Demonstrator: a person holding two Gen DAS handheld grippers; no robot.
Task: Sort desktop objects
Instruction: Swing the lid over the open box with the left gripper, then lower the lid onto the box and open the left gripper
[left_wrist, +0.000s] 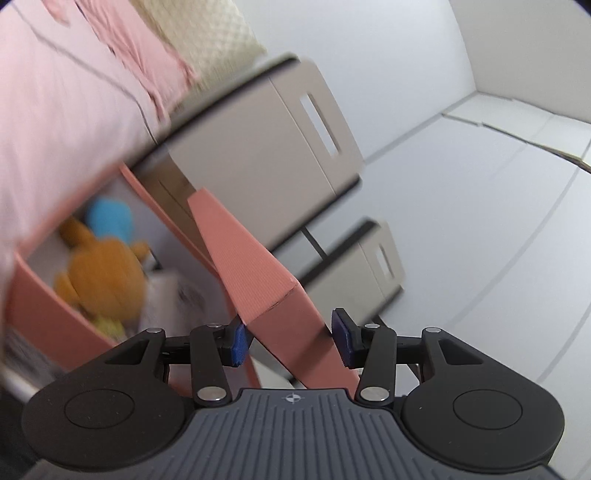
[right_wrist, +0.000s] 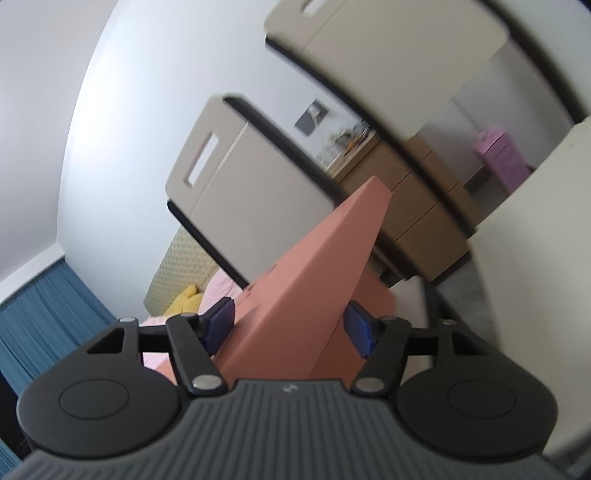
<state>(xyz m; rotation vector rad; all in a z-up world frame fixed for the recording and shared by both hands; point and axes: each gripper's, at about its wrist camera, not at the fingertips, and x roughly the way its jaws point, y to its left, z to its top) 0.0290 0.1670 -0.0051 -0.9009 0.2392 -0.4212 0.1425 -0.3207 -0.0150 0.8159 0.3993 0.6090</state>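
Observation:
A salmon-pink box (left_wrist: 255, 266) is lifted in the air. My left gripper (left_wrist: 291, 338) is shut on one wall of it, blue pads on either side. Inside the box lie an orange plush toy (left_wrist: 103, 280), a blue plush (left_wrist: 107, 218) and a white-grey item (left_wrist: 173, 299), all blurred. My right gripper (right_wrist: 290, 325) is shut on another wall of the same pink box (right_wrist: 314, 280), which runs away from the camera as a long edge.
Two beige bins with handle slots (left_wrist: 266, 147) (left_wrist: 373, 266) sit on dark shelves by a white wall. The bins also show in the right wrist view (right_wrist: 236, 173). A pink bed cover (left_wrist: 55, 122) and cream headboard (left_wrist: 207, 40) are at left. Blue curtain (right_wrist: 44, 317) is at lower left.

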